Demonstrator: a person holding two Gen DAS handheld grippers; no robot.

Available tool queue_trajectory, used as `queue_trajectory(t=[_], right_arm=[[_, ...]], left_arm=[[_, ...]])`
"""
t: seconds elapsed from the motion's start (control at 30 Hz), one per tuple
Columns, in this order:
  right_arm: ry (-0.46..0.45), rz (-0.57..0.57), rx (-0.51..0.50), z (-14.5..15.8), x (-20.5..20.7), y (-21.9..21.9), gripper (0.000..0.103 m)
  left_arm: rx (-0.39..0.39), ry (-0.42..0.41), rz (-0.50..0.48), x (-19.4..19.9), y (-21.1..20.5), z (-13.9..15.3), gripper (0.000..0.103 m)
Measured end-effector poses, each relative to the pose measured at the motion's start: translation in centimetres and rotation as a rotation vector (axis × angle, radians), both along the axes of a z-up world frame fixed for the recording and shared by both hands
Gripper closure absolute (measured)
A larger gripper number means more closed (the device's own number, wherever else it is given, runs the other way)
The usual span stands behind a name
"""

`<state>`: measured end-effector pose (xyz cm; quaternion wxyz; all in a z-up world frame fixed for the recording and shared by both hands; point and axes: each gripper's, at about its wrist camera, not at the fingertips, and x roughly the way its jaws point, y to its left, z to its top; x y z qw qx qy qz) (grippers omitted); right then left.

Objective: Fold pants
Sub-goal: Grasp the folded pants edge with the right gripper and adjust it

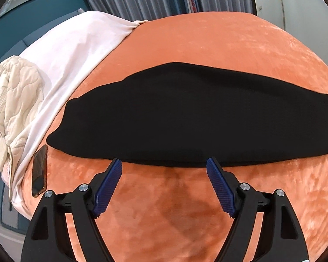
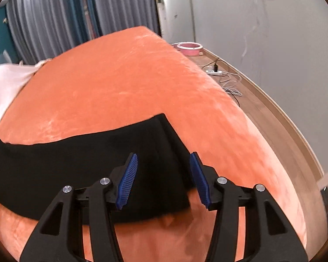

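One pair of black pants (image 1: 175,118) lies flat on an orange plush bedspread (image 1: 218,43), folded into a long band running left to right. The left gripper (image 1: 164,163) hovers at the band's near edge with its two blue-padded fingers (image 1: 108,187) spread wide, nothing between them. The right gripper (image 2: 164,159) hangs over the band's right end, its two fingers also apart and pressing on nothing; the black cloth shows below the gap. To the left, one pale pink sheet (image 1: 76,50) covers the bed's edge, with one cream quilted jacket (image 1: 19,100) heaped on it and one dark phone (image 1: 39,170) beside it. On the floor at right sit one pink basin (image 2: 189,48) and one white power strip (image 2: 214,71).
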<state>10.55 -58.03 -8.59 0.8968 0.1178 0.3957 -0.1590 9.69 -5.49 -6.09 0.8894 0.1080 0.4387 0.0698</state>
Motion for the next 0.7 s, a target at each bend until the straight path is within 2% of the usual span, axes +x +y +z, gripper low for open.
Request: queue_trajectory(t=[0.07,0.1,0.17,0.23,0.27,0.3,0.37,0.4,0.43,0.47,0.5,0.57,0.63,0.7], right_arm=[[0.040,0.029,0.004,-1.2,1.4,-0.3,0.084],[0.063,0.063,0.011,-1.8,2.2,-0.2,0.093],[0.039,0.085,-0.035,-0.8,2.5,0.3,0.096],[-0.047,0.083,-0.082,1.7,2.0,0.1,0.096],[-0.084,0.075,-0.083,2.3,2.0,-0.6,0.096],[-0.067,0.063,-0.093,1.8,2.5,-1.2,0.094],[0.077,0.070,-0.068,-2.0,4.7,-2.5,0.090],[0.088,0.080,-0.053,-3.0,4.9,-2.6,0.084],[0.044,0.061,-0.057,-2.3,4.2,-2.7,0.065],[0.012,0.031,-0.044,-1.4,3.5,-2.9,0.055],[-0.046,-0.002,-0.012,-0.2,2.1,-3.1,0.051],[-0.087,-0.010,0.014,0.9,0.1,-2.7,0.052],[-0.075,-0.033,0.028,1.1,-2.0,-2.3,0.052],[-0.064,-0.054,0.091,0.5,-4.4,-2.2,0.050]], left_arm=[[0.007,0.011,-0.001,0.5,-0.5,-0.3,0.026],[0.007,0.012,-0.001,0.6,-0.7,-0.4,0.026],[0.008,0.010,-0.003,0.9,-1.1,-0.3,0.026],[0.012,-0.002,-0.003,1.2,-1.3,-0.1,0.026],[0.011,-0.005,-0.004,1.3,-1.5,-0.2,0.026],[0.009,-0.004,-0.004,1.5,-1.6,-0.3,0.025],[-0.001,0.001,0.000,2.0,-2.0,-0.8,0.025],[-0.007,0.001,0.001,2.1,-2.0,-1.0,0.025],[-0.009,0.005,0.005,2.2,-2.0,-1.2,0.025],[-0.010,0.013,0.010,2.3,-2.0,-1.3,0.025],[-0.013,0.017,0.012,2.3,-2.0,-1.4,0.025],[-0.018,0.019,0.019,2.2,-1.4,-1.5,0.025],[-0.015,0.015,0.033,1.9,-0.7,-1.6,0.025],[-0.040,0.010,0.062,1.6,0.9,-1.6,0.025]])
